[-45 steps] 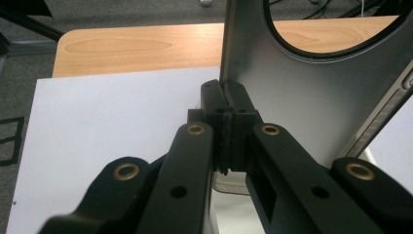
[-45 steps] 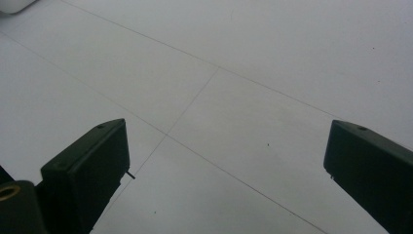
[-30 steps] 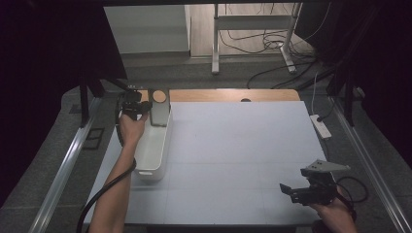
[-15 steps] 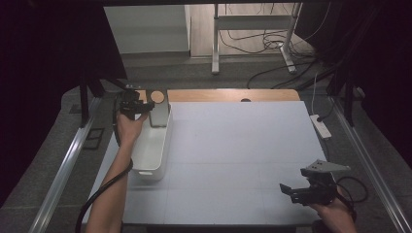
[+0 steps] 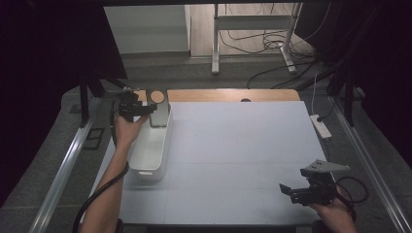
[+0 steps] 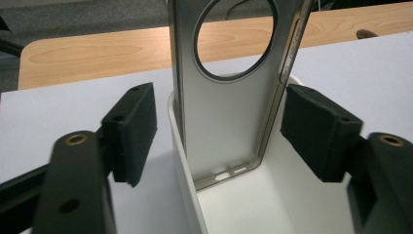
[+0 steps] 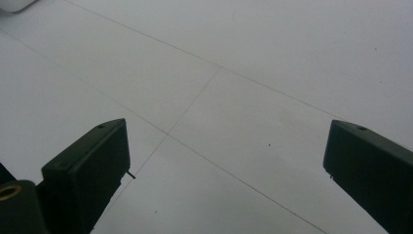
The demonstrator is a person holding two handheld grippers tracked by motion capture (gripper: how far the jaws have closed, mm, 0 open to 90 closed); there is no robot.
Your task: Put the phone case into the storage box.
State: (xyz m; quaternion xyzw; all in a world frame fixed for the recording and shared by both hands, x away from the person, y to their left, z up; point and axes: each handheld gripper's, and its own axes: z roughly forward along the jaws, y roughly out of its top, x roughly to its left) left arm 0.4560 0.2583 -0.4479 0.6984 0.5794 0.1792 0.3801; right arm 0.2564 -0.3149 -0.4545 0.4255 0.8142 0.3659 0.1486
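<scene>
Silver phone case (image 6: 229,117) stands upright at the far end of a white bin (image 5: 150,145), upper left of the table (image 5: 243,145) in the high view, its round camera cutout showing wood behind it. In the left gripper view the case's lower edge sits inside the bin, leaning against the end wall at centre frame. Left gripper (image 5: 138,110), held by a hand (image 5: 125,130) reaching in from the lower left, is at the case; its jaws have just been opening and now stand wide, one pad (image 6: 131,131) left of the bin wall and the other to the right of the case, neither pressing on it, so the case stands between them unheld. Right gripper (image 5: 297,191) sits at the lower right of the high view, well apart from the bin, over bare white table. In the right gripper view its two black jaws stand wide apart at the bottom corners of the frame with nothing between them but the table surface and its faint seam lines
</scene>
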